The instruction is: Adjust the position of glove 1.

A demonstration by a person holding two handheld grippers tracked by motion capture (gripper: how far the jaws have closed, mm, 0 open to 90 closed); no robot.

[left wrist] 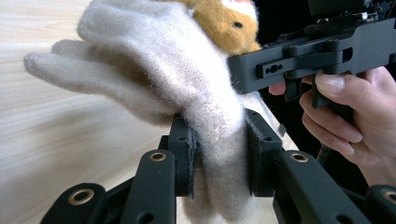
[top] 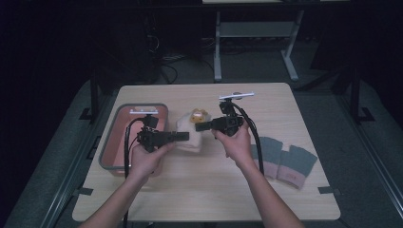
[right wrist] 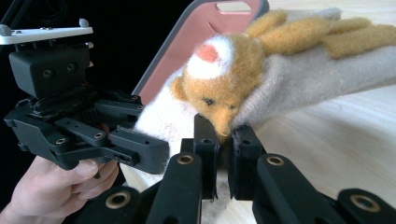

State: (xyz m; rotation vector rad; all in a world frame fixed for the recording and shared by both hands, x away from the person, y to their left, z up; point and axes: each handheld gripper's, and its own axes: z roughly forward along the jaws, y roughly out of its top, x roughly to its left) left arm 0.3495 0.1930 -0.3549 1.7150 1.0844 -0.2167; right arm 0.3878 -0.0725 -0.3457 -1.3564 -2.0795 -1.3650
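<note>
Glove (top: pixel 192 137), a cream woolly one with an orange animal head (top: pixel 199 115) stitched on, hung between the two grippers above the middle of the light wooden table (top: pixel 209 190), just right of the pink tray (top: pixel 111 164) with the grey rim. Its long axis ran roughly across the table from one gripper to the other, so each hand stood at one end and neither was clearly nearer than the other. The left gripper (top: pixel 183 137) reached in from the tray side with its jaws pinching a thick fold of the cream wool, pressed in hard from both sides. The right gripper (top: pixel 202 126) came from the other side, its jaws nearly together and nipping the fabric at the edge just below the animal head. Off to the right lay a pair of grey gloves with pink cuffs (top: pixel 285 164), well apart from the work. From above, the glove was a pale blur and the grips could not be judged; the left gripper view showed the glove's fingers (left wrist: pixel 79 70) splayed away over the wood, and the right gripper view showed the head's face (right wrist: pixel 219 88) and white-and-red patch, with the tray behind it.
</note>
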